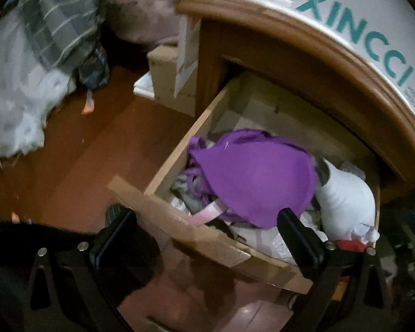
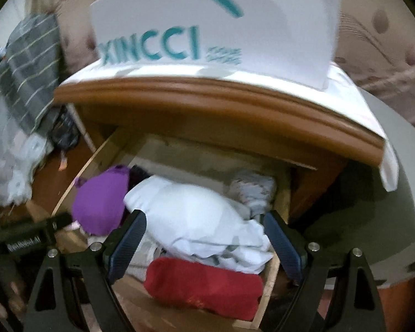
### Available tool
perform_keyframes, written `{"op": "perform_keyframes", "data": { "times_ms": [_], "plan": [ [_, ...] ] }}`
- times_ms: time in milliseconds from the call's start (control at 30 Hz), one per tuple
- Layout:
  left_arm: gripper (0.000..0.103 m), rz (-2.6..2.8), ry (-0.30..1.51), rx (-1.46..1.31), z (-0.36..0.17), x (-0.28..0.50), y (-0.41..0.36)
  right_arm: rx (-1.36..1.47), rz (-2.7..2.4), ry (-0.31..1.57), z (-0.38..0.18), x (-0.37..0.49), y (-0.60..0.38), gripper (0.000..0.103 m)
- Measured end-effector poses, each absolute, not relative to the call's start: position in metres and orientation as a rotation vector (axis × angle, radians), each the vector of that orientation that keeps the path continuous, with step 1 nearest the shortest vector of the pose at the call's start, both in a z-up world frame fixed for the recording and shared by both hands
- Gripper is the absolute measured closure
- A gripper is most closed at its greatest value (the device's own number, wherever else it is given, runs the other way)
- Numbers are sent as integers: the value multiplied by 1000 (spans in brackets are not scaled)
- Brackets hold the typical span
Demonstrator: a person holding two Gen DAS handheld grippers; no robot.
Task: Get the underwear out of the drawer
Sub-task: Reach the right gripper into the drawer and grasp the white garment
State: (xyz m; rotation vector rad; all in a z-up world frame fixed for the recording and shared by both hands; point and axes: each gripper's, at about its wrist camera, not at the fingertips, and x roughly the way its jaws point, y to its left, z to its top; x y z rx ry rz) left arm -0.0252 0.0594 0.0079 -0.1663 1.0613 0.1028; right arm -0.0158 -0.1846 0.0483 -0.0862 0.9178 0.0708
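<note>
The wooden drawer (image 1: 185, 149) of a bedside cabinet stands pulled out, full of clothes. A purple bra (image 1: 257, 177) lies on top at its left, with a white bundle (image 1: 343, 202) beside it. My left gripper (image 1: 202, 218) hovers open over the drawer's front edge, its right finger near the bra's lower edge. In the right wrist view the same drawer (image 2: 69, 196) holds the purple bra (image 2: 99, 204), a white garment (image 2: 196, 218) and a red rolled garment (image 2: 204, 287). My right gripper (image 2: 204, 221) is open, straddling the white garment just above it.
A white XINCCI box (image 2: 215, 27) stands on the cabinet top (image 2: 207, 94). Left of the cabinet are cardboard boxes (image 1: 168, 80), red-brown floor (image 1: 77, 160) and a bed with grey checked bedding (image 1: 58, 19). The left gripper's body (image 2: 22, 238) shows at the left edge of the right wrist view.
</note>
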Motion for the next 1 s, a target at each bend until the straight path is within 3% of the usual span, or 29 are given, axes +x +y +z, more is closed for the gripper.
{"op": "perform_keyframes", "data": {
  "times_ms": [500, 1000],
  "plan": [
    [1, -94, 935, 46, 59, 4, 60, -263, 148, 1023, 26, -5, -155, 14],
    [1, -80, 1031, -99, 38, 17, 85, -467, 171, 1163, -2, 35, -132, 14]
  ]
}}
